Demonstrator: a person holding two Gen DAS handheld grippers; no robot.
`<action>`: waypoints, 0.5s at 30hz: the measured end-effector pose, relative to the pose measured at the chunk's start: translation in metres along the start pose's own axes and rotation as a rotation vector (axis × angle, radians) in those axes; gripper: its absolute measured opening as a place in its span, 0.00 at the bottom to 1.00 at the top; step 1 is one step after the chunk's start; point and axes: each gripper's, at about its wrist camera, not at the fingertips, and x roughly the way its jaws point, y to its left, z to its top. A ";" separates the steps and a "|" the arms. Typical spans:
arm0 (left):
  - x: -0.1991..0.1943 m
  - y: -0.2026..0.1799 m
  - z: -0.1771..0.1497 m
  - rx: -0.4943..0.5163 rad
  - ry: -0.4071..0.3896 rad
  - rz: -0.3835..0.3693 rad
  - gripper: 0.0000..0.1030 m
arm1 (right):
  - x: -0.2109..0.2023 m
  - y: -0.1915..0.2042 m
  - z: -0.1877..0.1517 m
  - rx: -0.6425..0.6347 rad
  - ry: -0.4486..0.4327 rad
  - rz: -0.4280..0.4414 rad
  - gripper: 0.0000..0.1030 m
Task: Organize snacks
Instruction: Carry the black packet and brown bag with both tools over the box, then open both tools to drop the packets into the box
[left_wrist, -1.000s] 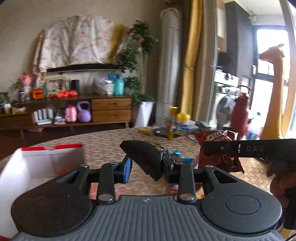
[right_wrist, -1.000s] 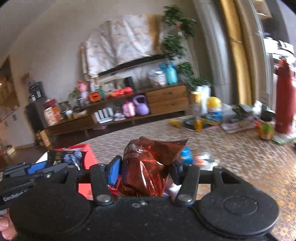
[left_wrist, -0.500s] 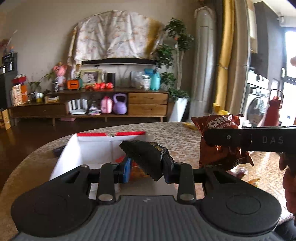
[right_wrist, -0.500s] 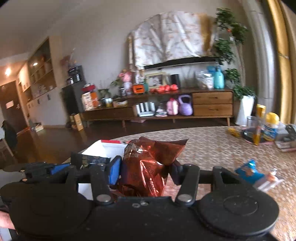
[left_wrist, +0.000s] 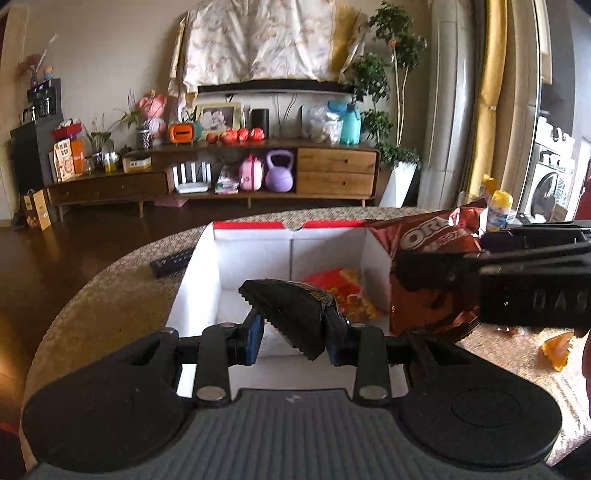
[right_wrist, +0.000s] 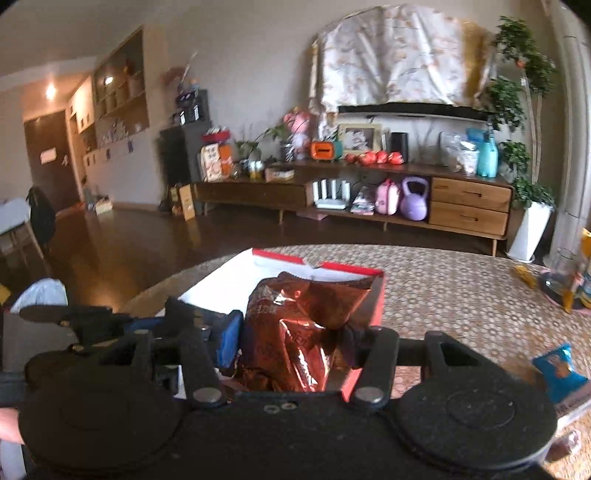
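Note:
My left gripper (left_wrist: 294, 332) is shut on a black snack packet (left_wrist: 291, 312) and holds it over the near part of a white box with a red rim (left_wrist: 255, 251). A red-and-yellow snack bag (left_wrist: 341, 291) lies inside the box. My right gripper (right_wrist: 291, 349) is shut on a brown Oreo bag (right_wrist: 299, 332), held over the box's right side (right_wrist: 376, 295). The Oreo bag (left_wrist: 428, 266) and the right gripper also show at the right of the left wrist view.
The box sits on a round table with a patterned cloth (right_wrist: 461, 291). A black remote (left_wrist: 171, 262) lies left of the box. A blue snack packet (right_wrist: 559, 371) lies on the table at the right. Bottles and cups (right_wrist: 570, 284) stand at the far right.
Both grippers have moved left with their packets, from beside the box to over it. The box now fills the middle of both views.

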 end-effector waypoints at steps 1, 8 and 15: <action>0.003 0.002 -0.001 -0.001 0.010 0.002 0.32 | 0.005 0.004 -0.001 -0.016 0.008 0.003 0.51; 0.020 0.016 -0.009 -0.016 0.059 0.019 0.32 | 0.028 0.012 -0.011 -0.051 0.064 0.004 0.51; 0.030 0.020 -0.010 -0.022 0.076 0.026 0.32 | 0.035 0.011 -0.020 -0.051 0.099 -0.007 0.51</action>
